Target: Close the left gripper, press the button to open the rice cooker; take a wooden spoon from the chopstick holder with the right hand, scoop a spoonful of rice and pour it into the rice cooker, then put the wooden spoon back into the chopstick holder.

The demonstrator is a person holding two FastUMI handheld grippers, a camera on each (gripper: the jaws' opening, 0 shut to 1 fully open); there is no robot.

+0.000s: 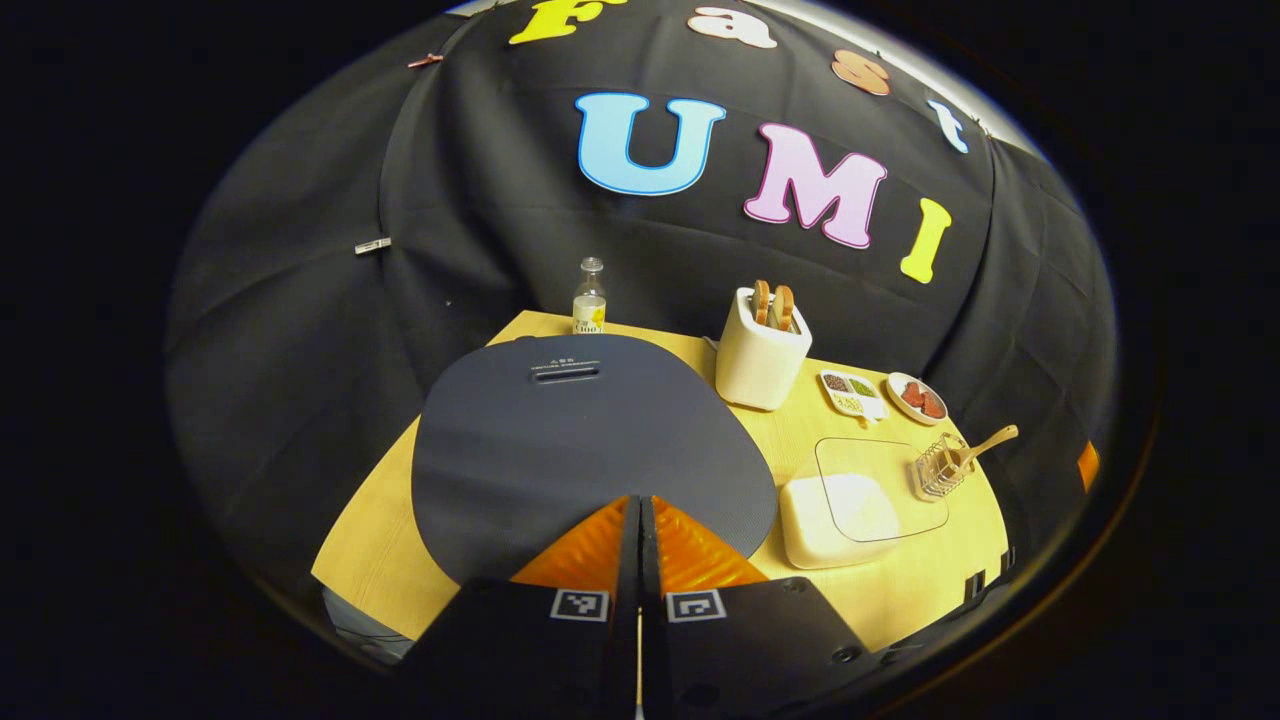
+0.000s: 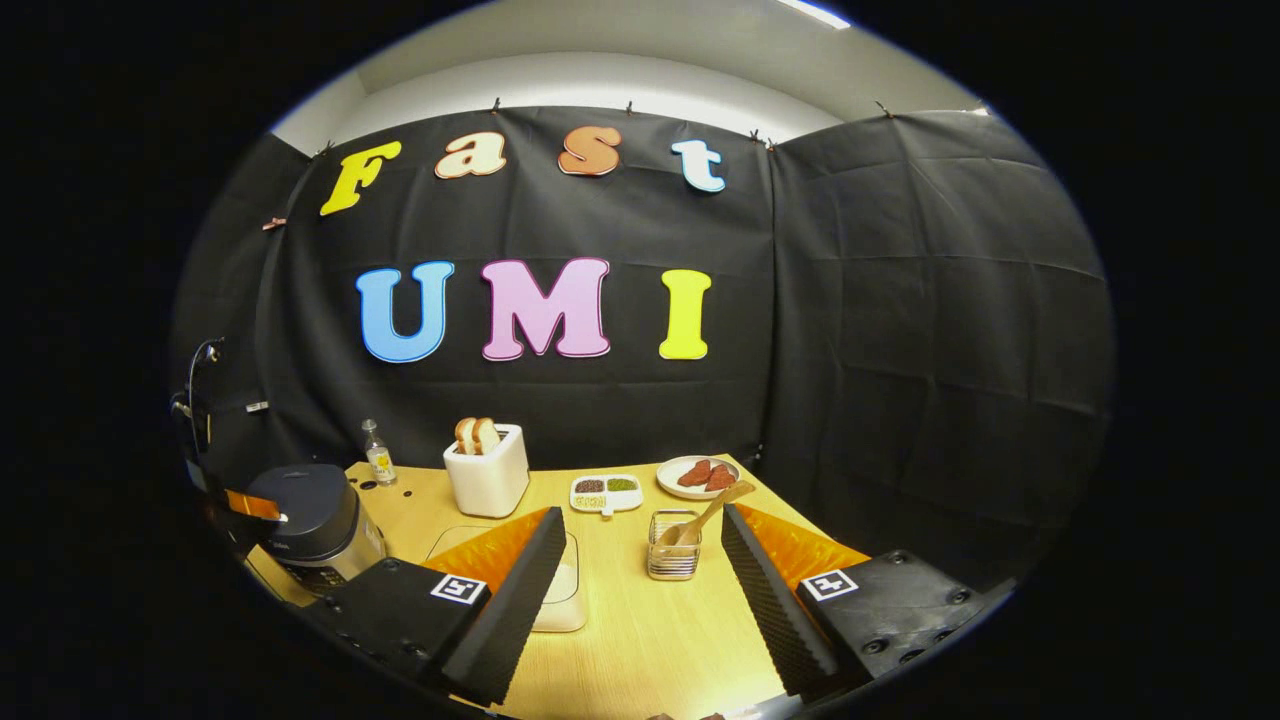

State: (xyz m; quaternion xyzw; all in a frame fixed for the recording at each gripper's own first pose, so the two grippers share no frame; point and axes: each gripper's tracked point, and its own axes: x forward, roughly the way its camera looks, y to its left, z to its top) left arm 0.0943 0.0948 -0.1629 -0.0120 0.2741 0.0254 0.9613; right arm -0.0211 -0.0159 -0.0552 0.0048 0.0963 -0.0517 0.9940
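Rice cooker (image 1: 590,440): we see its lid at frame centre, directly beyond the left gripper (image 1: 640,520).
Left jaws: pressed together, empty.
Right gripper (image 2: 640,560): jaws wide, wooden spoon (image 2: 705,515) ahead.

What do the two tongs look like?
The left tongs have black blocky bodies, orange ribbed fingers and a small black-and-white square marker on each side. The right tongs have the same black bodies and markers; their fingers are orange outside, with black ridged pads.
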